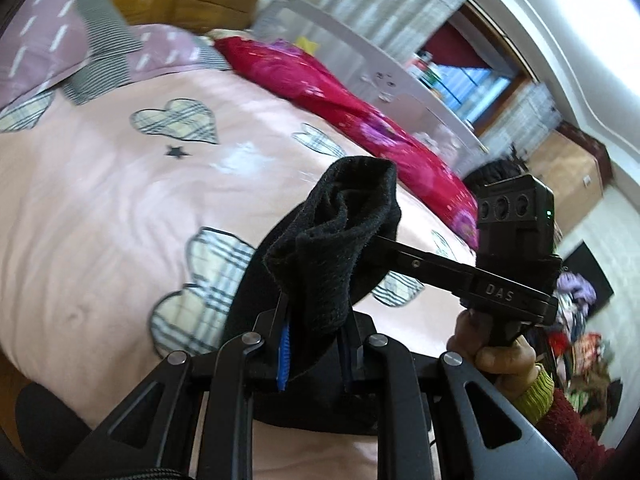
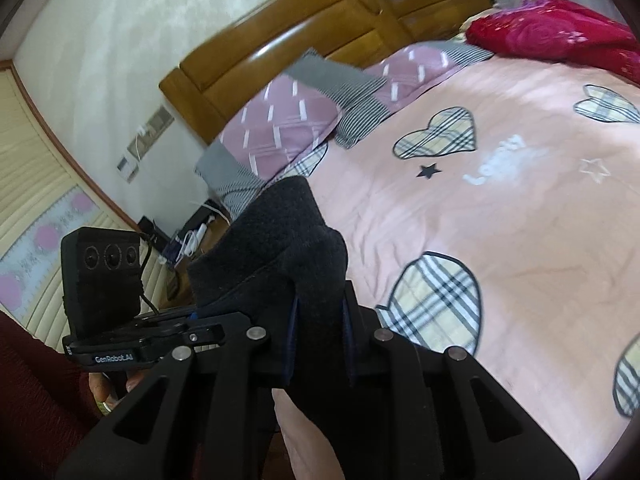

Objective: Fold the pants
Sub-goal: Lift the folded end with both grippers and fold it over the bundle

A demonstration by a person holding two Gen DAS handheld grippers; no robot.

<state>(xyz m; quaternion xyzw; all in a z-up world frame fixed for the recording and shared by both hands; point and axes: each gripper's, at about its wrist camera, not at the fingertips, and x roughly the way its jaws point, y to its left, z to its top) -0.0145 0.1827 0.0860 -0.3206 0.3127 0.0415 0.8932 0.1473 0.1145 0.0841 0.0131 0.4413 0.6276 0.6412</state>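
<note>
A: Status on the fold? Where are the pants (image 1: 332,240)?

B: Off the bed (image 1: 100,208), mostly. Both tongs are pinching bunched black fabric. The left tongs (image 1: 316,340) are clamping a wad between nearly closed pads, fabric bulging above the tips. The right tongs (image 2: 320,340) are doing the same with a dark thick hem or cuff.

A: Any fold done?

B: None that is showing. The cloth is hanging in a lump from each grip, and a dark stretch is trailing below the left tongs toward the near edge of the quilt. Judging by that, this is looking like the pick-up or shake-out stage. Laying flat, halving and stacking are all remaining.

A: What is each camera giving that the other isn't?

B: The left wrist view is showing the right tongs (image 1: 384,240) coming in from the right, tips buried in the same lump of cloth, plus the person's right hand (image 1: 492,352) on the handle with a maroon sleeve (image 1: 568,424). It is also catching the red floral blanket (image 1: 360,100) along the far right side of the bed and clutter on the floor.

A: And the right wrist?

B: The wooden headboard (image 2: 320,32), the purple pillow (image 2: 288,124) at the far end, and the left unit at near left. Waistband or legs: cannot tell from either view.
</note>
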